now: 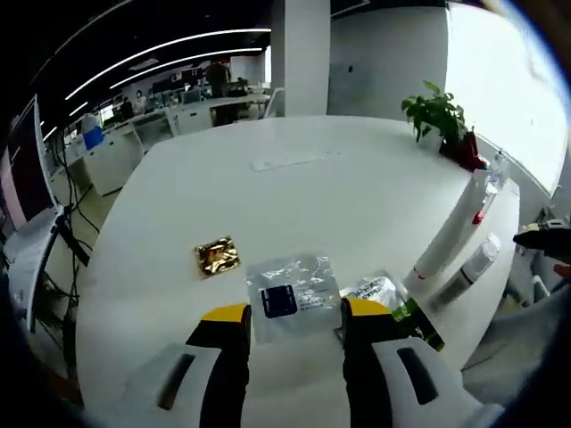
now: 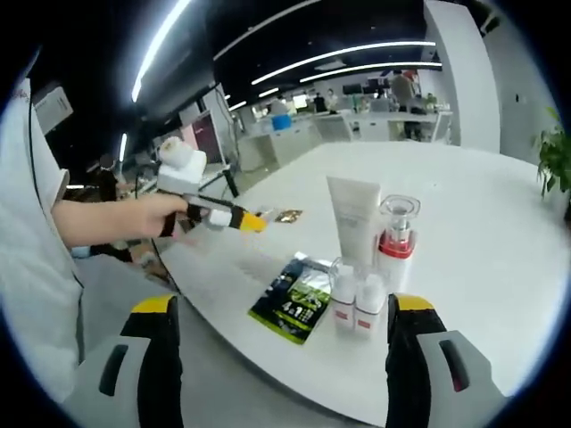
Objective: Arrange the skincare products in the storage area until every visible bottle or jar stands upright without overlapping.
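Handheld claws: black jaws, yellow tips, pale grey housings.
Left claw [image 1: 296, 321] and right claw [image 2: 283, 312] alike, each with a dark slot in the grey shell; white sleeve [image 2: 27, 259] at nine o'clock in right gripper view.

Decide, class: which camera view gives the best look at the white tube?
The right gripper view: there the white tube stands upright and near, facing the camera beside the red-collared pump bottle. In the left gripper view the tube appears slanted and stretched toward the picture's edge.
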The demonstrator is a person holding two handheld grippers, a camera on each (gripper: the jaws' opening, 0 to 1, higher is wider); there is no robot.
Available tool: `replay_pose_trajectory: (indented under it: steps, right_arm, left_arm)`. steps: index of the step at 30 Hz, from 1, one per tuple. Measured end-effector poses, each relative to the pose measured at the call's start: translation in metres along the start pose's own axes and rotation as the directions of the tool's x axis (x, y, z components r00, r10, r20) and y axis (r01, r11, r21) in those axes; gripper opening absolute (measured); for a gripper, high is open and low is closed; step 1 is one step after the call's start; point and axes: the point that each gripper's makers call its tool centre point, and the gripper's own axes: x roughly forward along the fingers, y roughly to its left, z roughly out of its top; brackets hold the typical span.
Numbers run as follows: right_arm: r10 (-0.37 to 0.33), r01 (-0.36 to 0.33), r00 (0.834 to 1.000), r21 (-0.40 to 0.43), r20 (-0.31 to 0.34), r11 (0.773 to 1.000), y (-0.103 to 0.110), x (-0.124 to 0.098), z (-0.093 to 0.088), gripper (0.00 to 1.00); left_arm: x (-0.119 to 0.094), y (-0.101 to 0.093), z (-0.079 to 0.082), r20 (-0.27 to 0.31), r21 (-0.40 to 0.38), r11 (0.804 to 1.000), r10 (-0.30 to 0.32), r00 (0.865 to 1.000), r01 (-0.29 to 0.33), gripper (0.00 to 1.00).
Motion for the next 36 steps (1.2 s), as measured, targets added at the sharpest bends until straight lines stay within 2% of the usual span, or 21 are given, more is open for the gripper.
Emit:
replay_pose_trajectory:
  steps: [4,9,13,16,21,25,28,31,35,36]
  right_arm:
    - [0.032,-0.032,0.999,0.005,0.004,0.999,0.007,-0.001,0.003,0.96]
    - [0.098,-0.109,0.990,0.111,0.098,0.988,0.025,-0.003,0.025,0.94]
    - [0.136,-0.152,0.982,0.130,0.129,0.980,0.036,-0.001,0.035,0.92]
    - [0.171,-0.209,0.967,0.204,0.190,0.956,0.044,0.000,0.046,0.90]
    - [0.217,-0.277,0.947,0.255,0.237,0.926,0.053,0.007,0.062,0.87]
    - [0.239,-0.334,0.926,0.337,0.292,0.880,0.057,0.015,0.077,0.83]
    - [0.232,-0.340,0.923,0.365,0.309,0.867,0.056,0.021,0.080,0.80]
    - [0.234,-0.339,0.927,0.393,0.292,0.855,0.058,0.029,0.075,0.76]
    - [0.236,-0.334,0.934,0.423,0.266,0.842,0.059,0.040,0.070,0.67]
    - [0.236,-0.340,0.933,0.457,0.270,0.822,0.058,0.045,0.071,0.65]
  left_arm:
    - [-0.012,-0.006,0.003,0.026,0.016,1.000,-0.018,1.000,0.018,0.40]
    - [-0.031,-0.020,0.008,0.063,0.076,0.997,-0.033,0.997,0.028,0.40]
    - [-0.045,-0.034,0.012,0.094,0.138,0.989,-0.060,0.994,0.046,0.40]
    - [-0.054,-0.042,0.011,0.107,0.159,0.986,-0.072,0.992,0.054,0.40]
    - [-0.070,-0.055,0.014,0.146,0.198,0.978,-0.100,0.984,0.070,0.40]
    - [-0.084,-0.065,0.021,0.190,0.220,0.972,-0.124,0.974,0.081,0.40]
    - [-0.093,-0.071,0.026,0.215,0.229,0.969,-0.140,0.967,0.090,0.40]
    - [-0.100,-0.075,0.028,0.230,0.254,0.963,-0.146,0.962,0.085,0.40]
    - [-0.112,-0.085,0.032,0.251,0.286,0.953,-0.172,0.953,0.096,0.40]
    - [-0.115,-0.089,0.032,0.250,0.296,0.949,-0.183,0.951,0.105,0.40]
